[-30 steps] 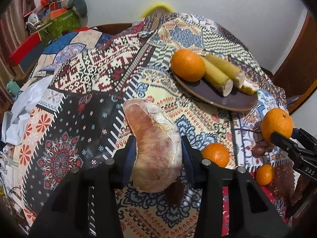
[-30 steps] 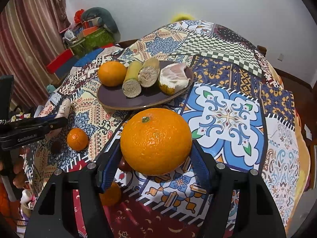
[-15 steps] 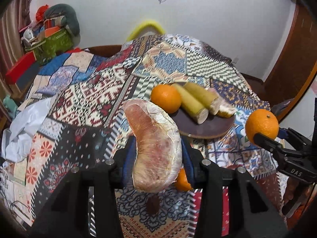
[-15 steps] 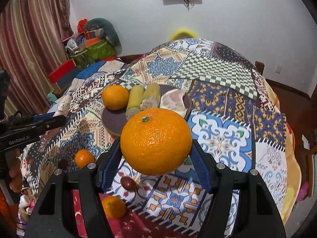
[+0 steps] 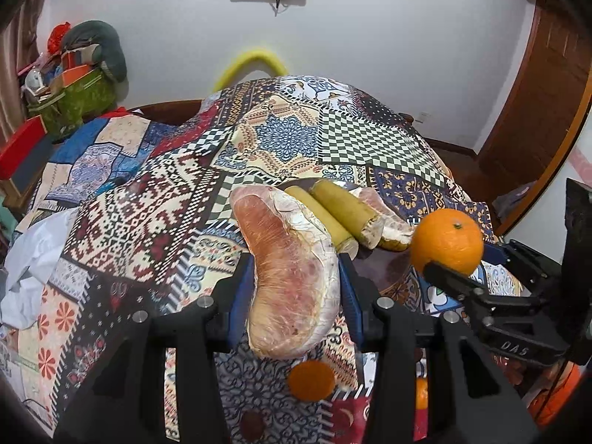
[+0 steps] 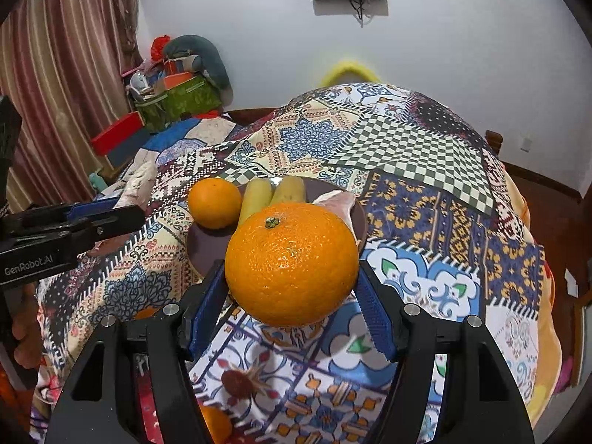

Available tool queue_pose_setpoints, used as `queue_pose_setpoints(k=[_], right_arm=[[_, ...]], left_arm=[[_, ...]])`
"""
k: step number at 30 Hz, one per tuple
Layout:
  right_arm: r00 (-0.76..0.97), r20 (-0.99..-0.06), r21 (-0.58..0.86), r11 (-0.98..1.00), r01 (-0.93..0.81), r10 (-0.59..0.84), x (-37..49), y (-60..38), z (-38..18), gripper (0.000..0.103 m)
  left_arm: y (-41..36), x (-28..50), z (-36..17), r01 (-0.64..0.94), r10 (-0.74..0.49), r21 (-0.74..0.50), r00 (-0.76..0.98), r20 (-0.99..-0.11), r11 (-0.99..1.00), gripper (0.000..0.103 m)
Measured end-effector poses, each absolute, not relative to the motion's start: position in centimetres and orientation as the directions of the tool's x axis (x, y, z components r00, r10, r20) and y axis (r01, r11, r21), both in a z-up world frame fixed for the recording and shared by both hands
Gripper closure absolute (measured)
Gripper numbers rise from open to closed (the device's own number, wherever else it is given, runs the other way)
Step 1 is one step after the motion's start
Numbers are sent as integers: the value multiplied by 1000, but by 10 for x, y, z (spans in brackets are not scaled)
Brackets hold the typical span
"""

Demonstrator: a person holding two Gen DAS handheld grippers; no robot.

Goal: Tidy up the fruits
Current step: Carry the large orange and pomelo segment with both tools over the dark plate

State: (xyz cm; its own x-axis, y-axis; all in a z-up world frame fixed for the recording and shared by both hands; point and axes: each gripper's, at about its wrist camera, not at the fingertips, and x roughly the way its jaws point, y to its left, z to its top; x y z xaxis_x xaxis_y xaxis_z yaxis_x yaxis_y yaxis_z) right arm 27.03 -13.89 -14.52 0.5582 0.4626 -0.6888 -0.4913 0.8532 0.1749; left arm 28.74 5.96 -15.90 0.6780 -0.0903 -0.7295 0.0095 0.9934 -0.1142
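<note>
From my left wrist camera I see my left gripper [image 5: 294,285] clamped on a pink, film-wrapped pomelo wedge [image 5: 292,273], its blue pads pressing both flanks and the wedge held clear above the patchwork tablecloth [image 5: 155,199]. Beyond it lies the dark plate [image 5: 384,270], with two yellow-green sugarcane pieces [image 5: 344,211] lying side by side on it and a second pomelo piece [image 5: 388,218] just beside them at the plate's right. To the right my right gripper [image 5: 462,259] comes into view from the side, gripping a big orange [image 5: 447,242] near the plate's edge. Below the wedge a small orange [image 5: 311,380] sits on the cloth, with a dark round fruit [image 5: 252,423] near it at the bottom; I cannot tell what kind it is

From my right wrist camera the right gripper [image 6: 292,292] is closed on the big orange [image 6: 291,263], stem end up, pads touching both its sides, and it hangs over the near rim of the plate [image 6: 203,248]. On the plate a smaller orange [image 6: 214,202] rests at the left, then the two sugarcane pieces [image 6: 275,192], then the pomelo piece [image 6: 338,199] partly hidden behind the held orange. My left gripper [image 6: 107,218] shows at the left edge, but what it holds is hidden here. A dark brown fruit [image 6: 236,384] lies on the cloth between my fingers, and another small orange [image 6: 216,423] is below it
</note>
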Motion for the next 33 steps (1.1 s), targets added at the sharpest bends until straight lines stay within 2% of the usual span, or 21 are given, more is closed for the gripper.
queue_pose_setpoints(k=[12,25,33], right_arm=[[535,-720,131,843,-522,442,298,-120,-165,38],[535,-711,97,818,-567,455,301,-117,-163,37],[518,-724,90,806,-585,456,299,-118,-168,37]], left_arm=[[53,319,-172,38,-134,-147,673,-728,988,59],[46,342,-187,50,-141,-143,658,-740,988,59],[46,355,-201,40,-160,-172,614,-773,984,59]])
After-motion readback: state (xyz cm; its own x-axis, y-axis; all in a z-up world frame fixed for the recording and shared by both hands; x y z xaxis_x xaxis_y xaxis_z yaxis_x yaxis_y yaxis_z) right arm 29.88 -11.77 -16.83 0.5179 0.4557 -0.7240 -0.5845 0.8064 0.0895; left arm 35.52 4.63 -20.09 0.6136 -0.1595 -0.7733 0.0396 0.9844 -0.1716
